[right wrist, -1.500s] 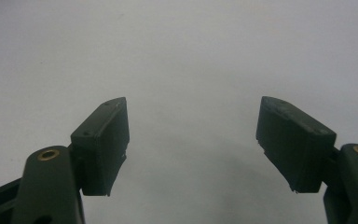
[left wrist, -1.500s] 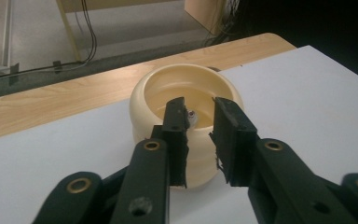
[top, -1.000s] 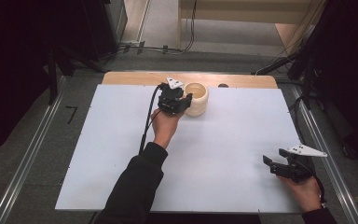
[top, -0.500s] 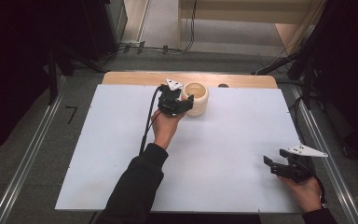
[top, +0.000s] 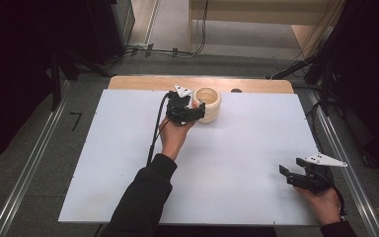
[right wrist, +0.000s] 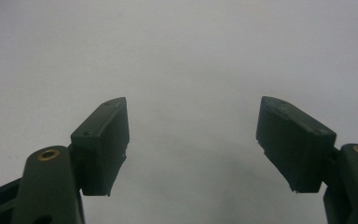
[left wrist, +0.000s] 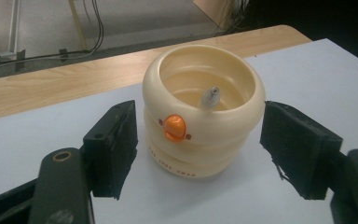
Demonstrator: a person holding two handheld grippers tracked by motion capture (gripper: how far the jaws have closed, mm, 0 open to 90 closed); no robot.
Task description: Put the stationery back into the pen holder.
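Left gripper view shows a cream ribbed pot (left wrist: 204,109) standing upright on the white board (left wrist: 307,65), its mouth open upward and an orange knob (left wrist: 174,128) facing the camera. The left gripper (left wrist: 200,149) has its jaws spread wide, one on each side of the pot, with a gap on both sides. In the high view the pot (top: 208,103) sits near 12 o'clock on the board, close to the wooden edge (top: 128,82).

It looks like hard, smooth plastic, probably light and stiff, a little slippery. I would grip it across the lower ribs, where the grooves may stop sliding. Its long axis is vertical.

The right gripper (top: 301,177) hovers near 4 o'clock, jaws apart, holding nothing.
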